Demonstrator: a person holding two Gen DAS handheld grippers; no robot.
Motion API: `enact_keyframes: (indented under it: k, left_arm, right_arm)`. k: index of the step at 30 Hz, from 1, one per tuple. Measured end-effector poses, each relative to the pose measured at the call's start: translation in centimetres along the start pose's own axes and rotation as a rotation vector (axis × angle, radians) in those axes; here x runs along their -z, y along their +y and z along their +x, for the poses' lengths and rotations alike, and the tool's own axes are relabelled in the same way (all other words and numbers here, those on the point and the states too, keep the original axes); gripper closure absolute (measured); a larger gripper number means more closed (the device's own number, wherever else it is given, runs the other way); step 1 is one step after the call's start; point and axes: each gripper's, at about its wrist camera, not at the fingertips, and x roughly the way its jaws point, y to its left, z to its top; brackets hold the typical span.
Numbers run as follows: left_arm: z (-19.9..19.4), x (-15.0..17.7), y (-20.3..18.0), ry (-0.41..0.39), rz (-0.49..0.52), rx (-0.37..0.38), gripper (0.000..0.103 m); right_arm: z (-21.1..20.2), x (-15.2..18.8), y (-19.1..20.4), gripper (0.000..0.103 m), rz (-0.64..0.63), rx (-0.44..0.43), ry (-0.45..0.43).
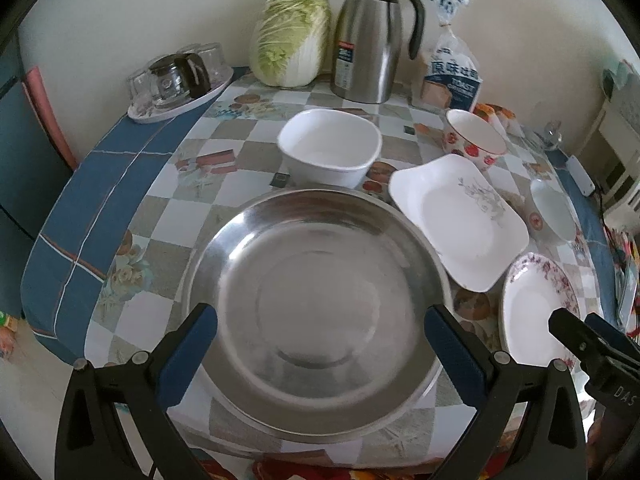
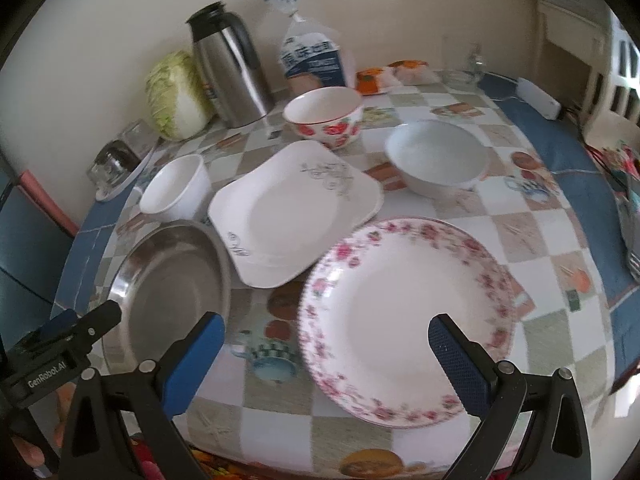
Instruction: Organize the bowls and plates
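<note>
A large steel plate [image 1: 316, 304] lies at the table's near edge; my left gripper [image 1: 320, 320] hangs open above it, holding nothing. Behind it stands a white square bowl [image 1: 330, 150]. To the right lie a white square plate [image 1: 460, 220], a red-flowered bowl [image 1: 474, 136], a round white bowl [image 1: 554, 208] and a pink-flowered round plate [image 1: 536, 308]. My right gripper [image 2: 326, 332] is open and empty above the near part of the pink-flowered plate [image 2: 404, 316]. The right wrist view also shows the steel plate [image 2: 172, 288], square plate [image 2: 292, 208], square bowl [image 2: 176, 192], red-flowered bowl [image 2: 324, 116] and white bowl [image 2: 436, 160].
Along the back wall stand a cabbage [image 1: 292, 38], a steel thermos jug [image 1: 372, 36], a bag of toast [image 1: 452, 68] and a tray of glasses [image 1: 180, 80]. A white power strip [image 2: 536, 96] lies at the far right table edge. The checkered tablecloth [image 1: 160, 216] covers the round table.
</note>
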Motion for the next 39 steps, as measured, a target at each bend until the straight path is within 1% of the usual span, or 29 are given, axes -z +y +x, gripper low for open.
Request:
enact_keyframes:
  k: [6,12,22,25,29,33,39]
  left_arm:
    - [1.1,-0.2,3.0,0.014,-0.060,0.029,0.000]
    - [1.9,-0.2,5.5,0.019,-0.113,0.045,0.000]
    - [3.8,-0.1,8.9,0.035,-0.197,0.076,0.000]
    - [4.4,-0.1,9.8,0.040,-0.222,0.072,0.000]
    - [5.3,0.0,10.9,0.045,-0.250,0.065,0.000]
    - [6.1,0.1,11.7,0.053,-0.283,0.091,0.000]
    - [7.3,0.3,12.0,0.070,-0.305,0.126,0.000]
  right_arm:
    - [1.5,-0.7,2.8,0.000,-0.037,-0.013,0.019]
    - [3.1,-1.2,4.7,0.000,-0.072,-0.004,0.043]
    - [5.6,-2.1,6.5,0.000,-0.112,0.004,0.073]
    - [6.5,-2.2,6.7,0.000,-0.114,-0.001,0.082]
    - [7.7,-1.7,6.5,0.000,-0.099,-0.028,0.102]
    - [8.9,-0.9,6.6,0.000,-0.097,-0.065,0.139]
    - [9.7,-0.3,8.1,0.000,-0.159,-0.099,0.152]
